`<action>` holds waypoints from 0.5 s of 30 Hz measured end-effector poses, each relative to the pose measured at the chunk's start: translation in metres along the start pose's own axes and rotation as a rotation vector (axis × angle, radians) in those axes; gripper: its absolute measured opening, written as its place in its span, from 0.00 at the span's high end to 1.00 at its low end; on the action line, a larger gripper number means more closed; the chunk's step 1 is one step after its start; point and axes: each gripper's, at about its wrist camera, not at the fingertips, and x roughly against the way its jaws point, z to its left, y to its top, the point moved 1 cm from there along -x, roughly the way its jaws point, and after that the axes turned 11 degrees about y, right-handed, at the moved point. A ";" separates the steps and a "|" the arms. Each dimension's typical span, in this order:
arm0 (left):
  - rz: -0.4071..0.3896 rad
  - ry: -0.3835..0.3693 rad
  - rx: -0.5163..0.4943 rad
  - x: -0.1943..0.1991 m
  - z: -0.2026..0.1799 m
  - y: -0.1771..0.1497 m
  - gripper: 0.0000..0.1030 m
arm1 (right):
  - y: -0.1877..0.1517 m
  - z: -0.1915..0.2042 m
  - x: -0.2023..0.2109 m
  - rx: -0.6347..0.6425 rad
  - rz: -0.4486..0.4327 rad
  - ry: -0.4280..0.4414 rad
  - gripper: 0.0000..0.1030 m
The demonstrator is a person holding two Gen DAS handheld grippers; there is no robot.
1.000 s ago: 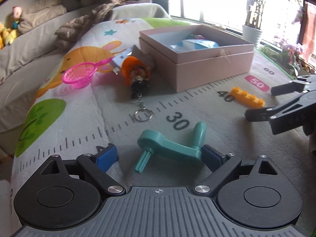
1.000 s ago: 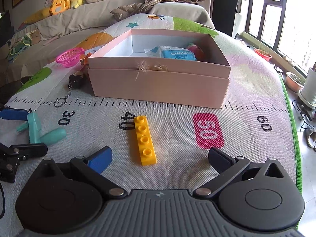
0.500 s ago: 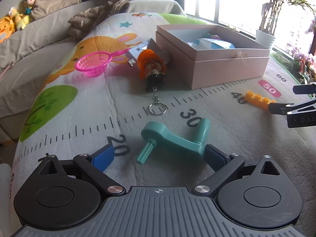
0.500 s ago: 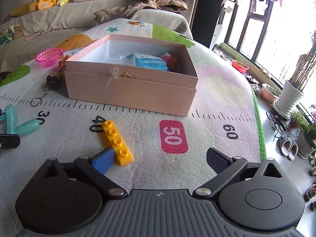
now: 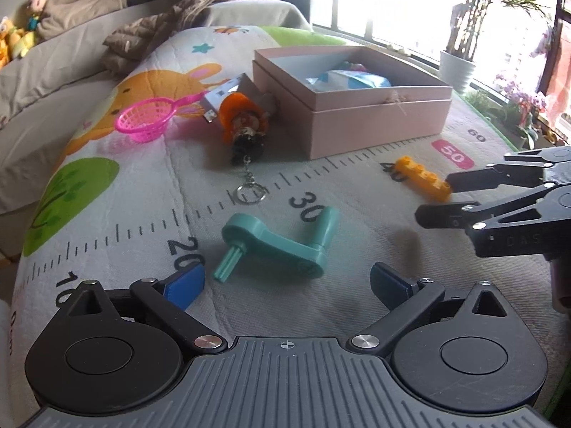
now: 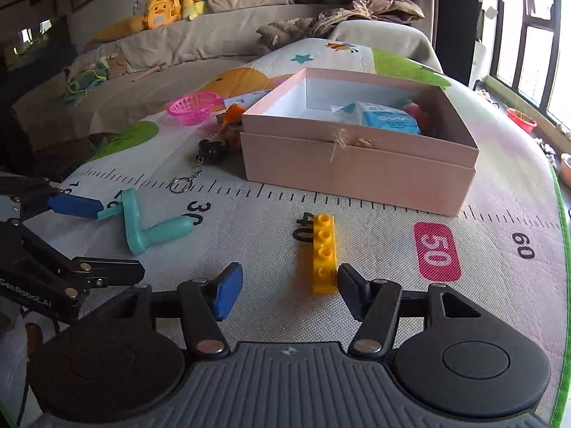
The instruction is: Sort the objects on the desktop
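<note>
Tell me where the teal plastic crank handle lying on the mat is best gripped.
Probably across the flat middle arm of the teal plastic crank handle, from above with the open left gripper. The arm lies flat on the mat with two parallel edges; the round knob and ribbed peg at its ends could roll or slip.

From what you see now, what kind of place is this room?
Probably a home living room or playroom: a cartoon play mat with printed ruler marks, a sofa with stuffed toys, and potted plants by the window.

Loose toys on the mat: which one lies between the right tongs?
The yellow building brick, near the 40 mark; its near end sits beside one finger. The teal crank handle lies before the other tongs.
</note>
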 end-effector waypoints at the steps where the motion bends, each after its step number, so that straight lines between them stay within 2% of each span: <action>1: -0.004 -0.007 -0.006 0.001 -0.003 0.001 0.01 | 0.000 0.000 0.000 0.002 -0.005 -0.008 0.41; 8: -0.002 -0.019 -0.027 -0.014 -0.020 0.013 0.01 | 0.001 -0.026 0.000 -0.095 -0.022 -0.115 0.39; 15: -0.001 -0.049 -0.060 -0.029 -0.035 0.019 0.00 | -0.001 -0.037 0.003 -0.130 -0.039 -0.176 0.29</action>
